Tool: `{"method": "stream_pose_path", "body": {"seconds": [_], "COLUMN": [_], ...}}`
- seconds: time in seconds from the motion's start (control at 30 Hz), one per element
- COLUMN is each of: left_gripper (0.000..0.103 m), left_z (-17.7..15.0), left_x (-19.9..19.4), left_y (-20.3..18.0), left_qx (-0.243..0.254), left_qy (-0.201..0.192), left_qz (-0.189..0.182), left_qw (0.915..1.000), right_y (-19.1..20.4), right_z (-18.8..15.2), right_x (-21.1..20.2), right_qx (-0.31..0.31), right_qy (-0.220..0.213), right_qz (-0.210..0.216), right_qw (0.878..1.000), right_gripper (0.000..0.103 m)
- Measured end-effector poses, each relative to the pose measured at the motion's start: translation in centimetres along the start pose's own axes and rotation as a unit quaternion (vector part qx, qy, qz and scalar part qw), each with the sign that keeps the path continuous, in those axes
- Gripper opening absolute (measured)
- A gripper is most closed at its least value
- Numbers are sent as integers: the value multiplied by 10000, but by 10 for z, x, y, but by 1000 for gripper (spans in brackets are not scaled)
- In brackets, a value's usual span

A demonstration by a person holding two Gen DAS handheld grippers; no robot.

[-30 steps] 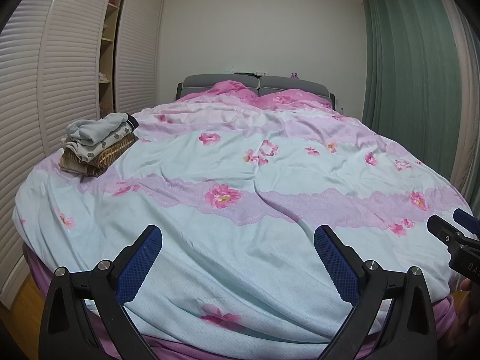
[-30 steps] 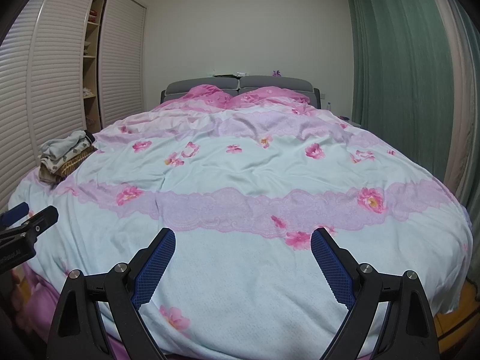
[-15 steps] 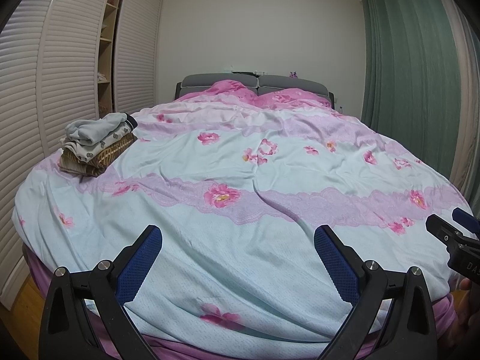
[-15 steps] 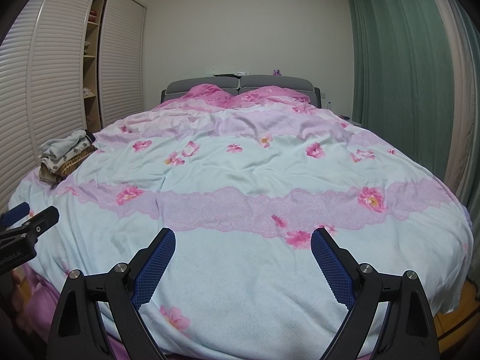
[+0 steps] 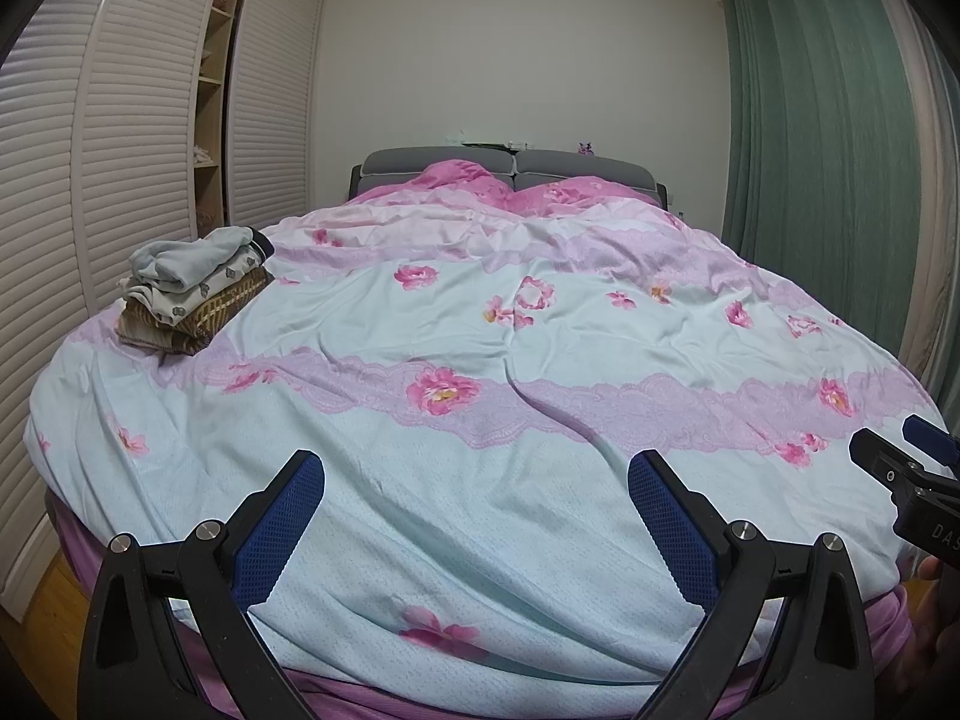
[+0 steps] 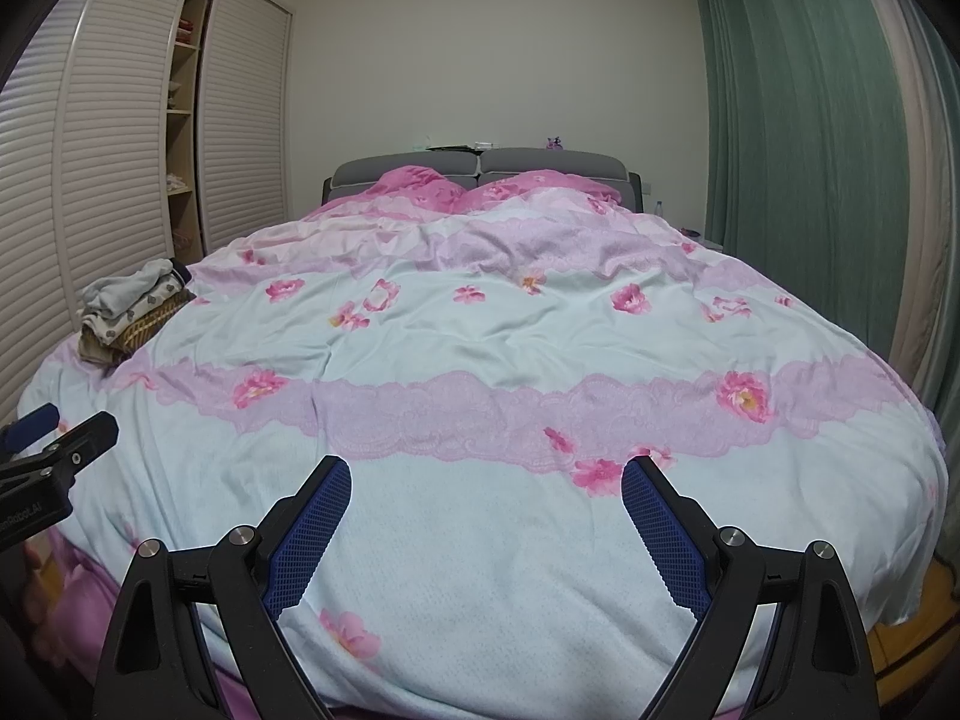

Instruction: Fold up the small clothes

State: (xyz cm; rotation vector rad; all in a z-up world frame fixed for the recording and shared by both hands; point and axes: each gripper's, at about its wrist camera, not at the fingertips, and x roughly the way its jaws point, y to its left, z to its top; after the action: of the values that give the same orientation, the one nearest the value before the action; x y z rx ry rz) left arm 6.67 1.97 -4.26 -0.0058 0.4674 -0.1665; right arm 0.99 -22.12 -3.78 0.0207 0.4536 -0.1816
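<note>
A small pile of clothes [image 5: 192,285] lies on the far left side of the bed: a grey garment on top, a white patterned one under it, a brown one at the bottom. The same pile of clothes [image 6: 135,309] shows at the left of the right wrist view. My left gripper [image 5: 477,519] is open over the foot of the bed, nothing between its blue pads. My right gripper [image 6: 486,525] is open too and holds nothing. Each gripper sees the other at the frame edge: the right gripper [image 5: 906,468] and the left gripper [image 6: 54,432].
A wide bed with a light blue and pink flowered duvet [image 5: 510,360] fills both views. A grey headboard [image 5: 510,162] stands at the back. White louvred wardrobe doors [image 5: 120,150] run along the left, green curtains [image 5: 822,138] along the right. Wood floor [image 6: 912,648] shows beside the bed.
</note>
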Motion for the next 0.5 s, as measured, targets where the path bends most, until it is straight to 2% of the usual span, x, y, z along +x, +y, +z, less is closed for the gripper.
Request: {"method": "stream_pose_path", "body": {"seconds": [0.5], "left_gripper": [103], "left_z": [-1], "left_x": [-1], "left_y": [-1], "left_qx": [33], "left_qy": [10], "left_qz": [29], "left_qw": [10000], "right_y": [-1], "right_z": [0], "right_x": [0], "right_qx": [0], "right_qy": [4], "right_qz": [7], "right_qw": [10000], "right_gripper": [93]}}
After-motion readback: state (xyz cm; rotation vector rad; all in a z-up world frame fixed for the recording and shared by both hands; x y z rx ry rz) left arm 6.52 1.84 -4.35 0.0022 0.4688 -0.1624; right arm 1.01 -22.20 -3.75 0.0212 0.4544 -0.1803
